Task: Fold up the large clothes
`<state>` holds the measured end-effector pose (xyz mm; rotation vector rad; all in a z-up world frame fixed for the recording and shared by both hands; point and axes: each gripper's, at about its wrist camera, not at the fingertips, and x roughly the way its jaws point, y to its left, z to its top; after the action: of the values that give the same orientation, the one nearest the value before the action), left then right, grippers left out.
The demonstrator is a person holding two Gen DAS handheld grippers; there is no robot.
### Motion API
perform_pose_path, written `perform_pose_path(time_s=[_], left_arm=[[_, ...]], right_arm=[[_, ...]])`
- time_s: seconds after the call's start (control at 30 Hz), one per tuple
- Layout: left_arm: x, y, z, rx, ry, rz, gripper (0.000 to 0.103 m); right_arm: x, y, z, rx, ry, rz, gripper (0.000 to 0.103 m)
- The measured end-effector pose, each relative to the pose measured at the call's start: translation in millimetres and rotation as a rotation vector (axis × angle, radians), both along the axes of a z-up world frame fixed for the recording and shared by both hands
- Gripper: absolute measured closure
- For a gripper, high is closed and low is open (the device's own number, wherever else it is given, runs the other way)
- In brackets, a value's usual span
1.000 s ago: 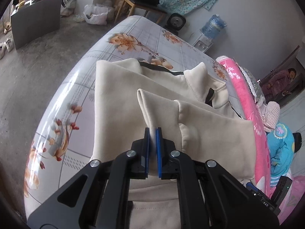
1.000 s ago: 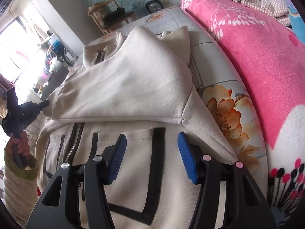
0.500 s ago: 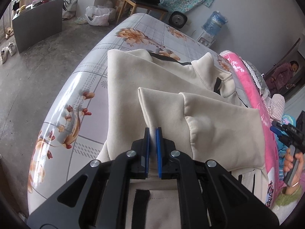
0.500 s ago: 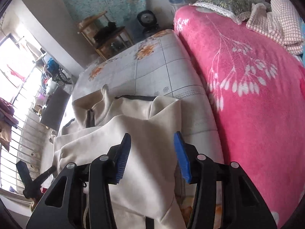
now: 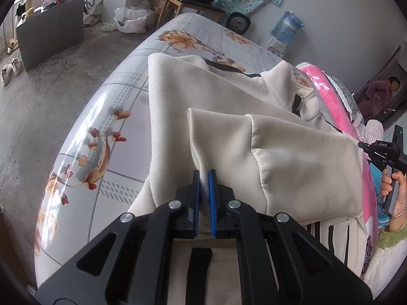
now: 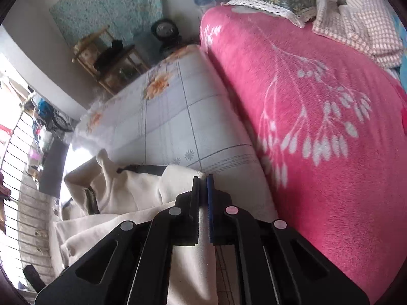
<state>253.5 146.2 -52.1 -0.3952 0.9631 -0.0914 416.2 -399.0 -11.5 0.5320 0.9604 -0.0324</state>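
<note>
Pinching one cream jacket [image 5: 292, 157]: two hand-held grippers, left [image 5: 202, 178] and right [image 6: 202, 181].

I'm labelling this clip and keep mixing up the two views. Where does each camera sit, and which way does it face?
Left wrist: on the left gripper, looking down along its jaws, shut on a fold of the cream jacket on the flowered bed sheet; the person's other hand shows at the right edge.
Right wrist: on the right gripper, jaws just closed on the jacket's edge, facing the pink blanket; no body part visible.
Shared: jacket, sheet, pink blanket, round black fan, blue water bottle.
</note>
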Motion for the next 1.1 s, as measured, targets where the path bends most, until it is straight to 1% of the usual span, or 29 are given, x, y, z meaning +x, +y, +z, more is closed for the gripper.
perform_pose_path(time_s=[0.1,0.13,0.2,0.23,0.27,0.33,0.43,0.5,0.53,0.57,0.63,0.67,0.7,0.77,0.83,0.87,0.93,0.97,1.0,1.1], left_arm=[[1.5,-2.0,-1.5,0.014,0.000,-0.007,0.097],[1.8,-2.0,-2.2,0.015,0.002,-0.007,0.097],[2.5,-2.0,-2.7,0.012,0.001,-0.005,0.097],[2.9,-1.7,-3.0,0.012,0.000,-0.006,0.097],[3.1,-1.2,-3.3,0.008,-0.001,-0.007,0.097],[3.0,-0.6,-2.8,0.001,0.001,-0.008,0.097],[3.1,0.3,-3.1,-0.003,-0.002,-0.011,0.097],[2.8,2.1,-4.0,-0.013,-0.007,-0.013,0.097],[2.3,3.9,-4.7,-0.025,-0.011,-0.014,0.097],[1.6,6.1,-5.5,-0.041,-0.012,-0.017,0.096],[0.4,13.1,-5.0,-0.093,-0.009,-0.020,0.095],[-0.7,16.5,-3.9,-0.121,-0.011,-0.018,0.093],[-1.5,20.4,-2.2,-0.147,-0.013,-0.017,0.093],[-2.1,25.0,1.2,-0.171,-0.021,-0.018,0.087],[0.1,28.1,2.7,-0.186,-0.016,-0.013,0.082],[1.9,28.4,2.8,-0.189,-0.007,-0.013,0.081],[6.3,27.2,2.7,-0.197,0.001,-0.018,0.080],[9.1,25.9,2.1,-0.195,0.010,-0.021,0.077],[12.1,24.3,1.0,-0.179,0.028,-0.015,0.076],[20.0,20.0,-2.8,-0.157,0.068,-0.004,0.076]], right_arm=[[2.0,-10.8,-16.1,0.036,-0.007,-0.025,0.098],[2.9,-9.9,-19.1,0.011,-0.020,-0.024,0.098],[4.3,-5.9,-20.3,-0.074,-0.039,-0.028,0.098],[3.1,-5.5,-17.3,-0.117,-0.047,-0.044,0.098],[1.2,-7.3,-12.5,-0.123,-0.054,-0.052,0.098],[-6.9,-12.3,-3.5,-0.087,-0.078,-0.051,0.098],[-23.6,-4.3,13.3,-0.103,-0.087,0.024,0.095],[-38.6,7.5,19.1,-0.111,-0.080,0.086,0.080],[-47.7,15.1,20.8,-0.118,-0.077,0.113,0.065],[-57.4,21.5,21.7,-0.130,-0.075,0.138,0.060],[-78.3,35.5,21.7,-0.164,-0.065,0.191,0.057],[-89.4,42.9,21.0,-0.187,-0.061,0.216,0.053],[-98.6,50.7,20.1,-0.210,-0.061,0.243,0.050],[-120.7,71.1,17.0,-0.289,-0.061,0.322,0.044],[-143.5,96.5,10.3,-0.412,-0.064,0.422,0.039],[-155.2,108.6,6.6,-0.472,-0.073,0.476,0.039],[-174.6,128.1,-2.1,-0.575,-0.076,0.551,0.037],[-182.1,134.1,-7.2,-0.613,-0.065,0.573,0.037],[-188.3,137.0,-12.1,-0.640,-0.055,0.584,0.037],[-195.1,132.0,-24.0,-0.666,-0.027,0.557,0.037]])
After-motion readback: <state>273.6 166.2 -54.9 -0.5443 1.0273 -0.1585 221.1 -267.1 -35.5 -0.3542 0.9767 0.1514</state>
